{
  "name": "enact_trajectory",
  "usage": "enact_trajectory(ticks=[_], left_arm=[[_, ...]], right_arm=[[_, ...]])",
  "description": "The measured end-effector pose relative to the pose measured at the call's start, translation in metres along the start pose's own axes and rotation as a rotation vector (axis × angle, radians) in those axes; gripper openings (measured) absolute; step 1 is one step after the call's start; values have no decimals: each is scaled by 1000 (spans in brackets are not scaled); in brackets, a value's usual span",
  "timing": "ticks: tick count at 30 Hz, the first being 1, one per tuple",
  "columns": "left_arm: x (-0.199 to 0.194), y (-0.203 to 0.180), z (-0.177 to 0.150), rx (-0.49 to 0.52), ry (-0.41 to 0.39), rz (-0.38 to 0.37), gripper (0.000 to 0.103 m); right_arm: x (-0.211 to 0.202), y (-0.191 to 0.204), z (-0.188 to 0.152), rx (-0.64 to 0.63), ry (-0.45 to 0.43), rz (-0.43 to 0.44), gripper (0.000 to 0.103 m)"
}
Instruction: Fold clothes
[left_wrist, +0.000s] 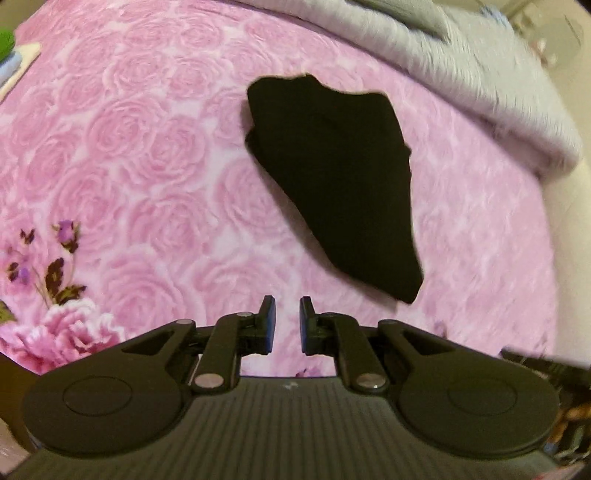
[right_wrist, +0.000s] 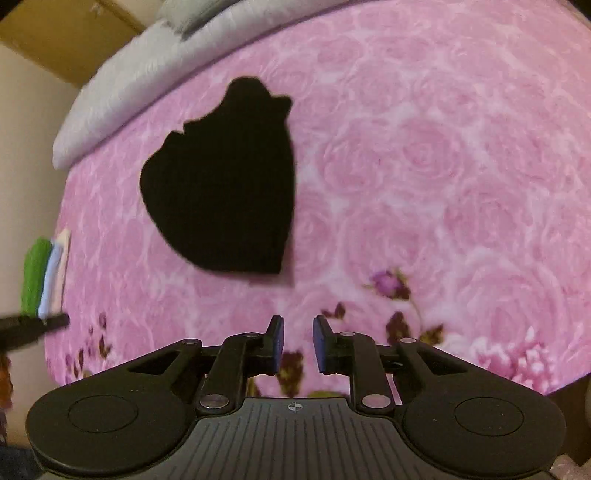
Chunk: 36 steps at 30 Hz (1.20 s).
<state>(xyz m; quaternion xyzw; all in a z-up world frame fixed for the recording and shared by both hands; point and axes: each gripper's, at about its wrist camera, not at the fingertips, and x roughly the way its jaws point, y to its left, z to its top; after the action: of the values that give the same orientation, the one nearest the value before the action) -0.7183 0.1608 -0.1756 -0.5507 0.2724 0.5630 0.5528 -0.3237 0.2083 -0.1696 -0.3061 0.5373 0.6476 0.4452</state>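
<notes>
**Black garment folded on pink bedspread, both grippers empty above it**

Left gripper (left_wrist: 287, 325): jaws a narrow gap apart, blue pads facing each other, nothing between them. It hangs over the bedspread (left_wrist: 147, 155), angled down. Only pink rose print shows through the gap.

Right gripper (right_wrist: 298, 345): jaws parted slightly wider than the left's, also empty. Bedspread (right_wrist: 443, 184) and a dark leaf print show between the pads. No contact with any cloth.

Garment (left_wrist: 336, 184): black, lying on the bedspread as a compact folded wedge, wide at the far end, narrowing to a point near the gripper. In the left view it sits ahead and slightly right of the jaws, apart from them. In the right view the garment (right_wrist: 225, 188) sits ahead and left of the jaws, well apart. Surface detail lost, too dark to see fold lines or tell what kind of garment.

Grey blanket (left_wrist: 480, 85) bunched along the far edge of the bed, near the garment's wide end but not touching it; also seen in the right view (right_wrist: 122, 96).

Small stack of folded cloth (right_wrist: 46, 273), green, light blue and cream, at the bed's left edge in the right view.

A black blurred part at the left edge of the right view (right_wrist: 33, 326); looks like the other gripper's tip, cannot tell for sure.

Both views motion-blurred.
</notes>
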Motion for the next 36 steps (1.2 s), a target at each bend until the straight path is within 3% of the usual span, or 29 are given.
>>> enact_trajectory(ticks=[3, 4, 5, 6, 7, 12, 20, 36], left_arm=[[0, -20, -9, 49, -10, 13, 10], [0, -27, -10, 62, -14, 15, 12], [0, -34, -11, 77, -21, 16, 15], [0, -42, -11, 88, -27, 22, 16], [0, -47, -11, 100, -30, 31, 16], [0, -68, -9, 171, -53, 83, 17], [6, -68, 13, 298, -42, 176, 19], [21, 14, 89, 514, 43, 126, 23]], right_arm=[[-11, -1, -5, -17, -48, 17, 22], [-15, -1, -6, -25, -64, 24, 32], [-15, 5, -5, -41, -75, 35, 56], [-14, 9, -2, -57, -79, 42, 66], [-12, 11, 0, -77, -77, 48, 69], [1, 21, 8, -117, -35, 49, 69], [21, 50, 11, -82, -15, -31, 69], [67, 131, -9, 159, -76, -146, 69]])
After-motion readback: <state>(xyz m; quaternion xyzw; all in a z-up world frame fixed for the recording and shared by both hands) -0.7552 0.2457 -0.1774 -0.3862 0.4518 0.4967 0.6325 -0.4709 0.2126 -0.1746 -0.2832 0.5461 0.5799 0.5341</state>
